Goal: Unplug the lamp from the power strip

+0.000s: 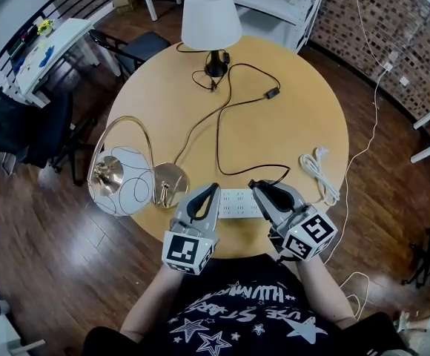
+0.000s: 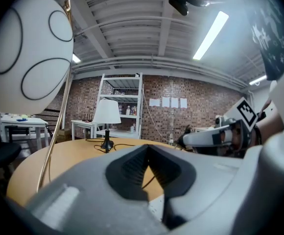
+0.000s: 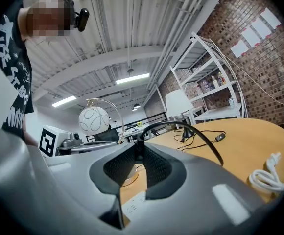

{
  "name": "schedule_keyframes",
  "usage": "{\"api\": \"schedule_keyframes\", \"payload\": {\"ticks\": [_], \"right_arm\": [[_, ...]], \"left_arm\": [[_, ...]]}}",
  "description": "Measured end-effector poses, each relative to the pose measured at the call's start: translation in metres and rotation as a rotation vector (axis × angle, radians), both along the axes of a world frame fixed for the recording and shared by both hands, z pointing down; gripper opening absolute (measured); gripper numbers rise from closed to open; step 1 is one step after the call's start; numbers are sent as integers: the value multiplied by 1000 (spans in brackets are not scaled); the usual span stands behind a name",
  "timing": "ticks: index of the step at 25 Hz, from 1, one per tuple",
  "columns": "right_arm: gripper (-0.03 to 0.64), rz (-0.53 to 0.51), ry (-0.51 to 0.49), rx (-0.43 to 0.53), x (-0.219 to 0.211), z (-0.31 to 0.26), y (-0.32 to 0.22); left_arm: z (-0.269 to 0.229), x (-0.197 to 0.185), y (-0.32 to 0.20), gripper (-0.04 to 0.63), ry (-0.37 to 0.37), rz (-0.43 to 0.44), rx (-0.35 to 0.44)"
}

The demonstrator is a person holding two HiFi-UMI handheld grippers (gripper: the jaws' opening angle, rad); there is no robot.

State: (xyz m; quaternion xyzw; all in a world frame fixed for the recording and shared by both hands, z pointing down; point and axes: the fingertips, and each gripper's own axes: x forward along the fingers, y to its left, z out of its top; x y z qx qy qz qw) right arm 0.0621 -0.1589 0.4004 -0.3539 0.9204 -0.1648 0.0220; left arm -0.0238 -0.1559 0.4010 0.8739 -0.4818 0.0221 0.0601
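A lamp with a white shade (image 1: 210,17) stands at the far side of the round wooden table (image 1: 163,102). Its black cord (image 1: 219,136) runs forward to my right gripper (image 1: 255,186), which is shut on the black plug (image 3: 138,150). In the right gripper view the cord arcs up and away from the jaw tips. The white power strip (image 1: 237,204) lies just under both grippers, near the front edge. I cannot tell whether the plug's prongs are clear of it. My left gripper (image 1: 213,190) sits over the strip's left end, shut and empty (image 2: 148,148).
A globe lamp (image 1: 118,182) on a gold arc with a round brass base (image 1: 169,176) stands left of the strip. A coiled white cable (image 1: 320,175) lies at the right. An inline switch (image 1: 272,93) sits on the cord. Chairs and shelving surround the table.
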Motion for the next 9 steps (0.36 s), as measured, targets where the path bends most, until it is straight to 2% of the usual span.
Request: {"api": "schedule_keyframes", "payload": {"ticks": [6, 9], "right_arm": [[57, 2, 21, 14, 3, 1, 1], [57, -20, 82, 38, 1, 6, 4]], "left_arm": [[3, -1, 0, 3, -5, -7, -7], [6, -2, 1, 3, -4, -3, -18]]}}
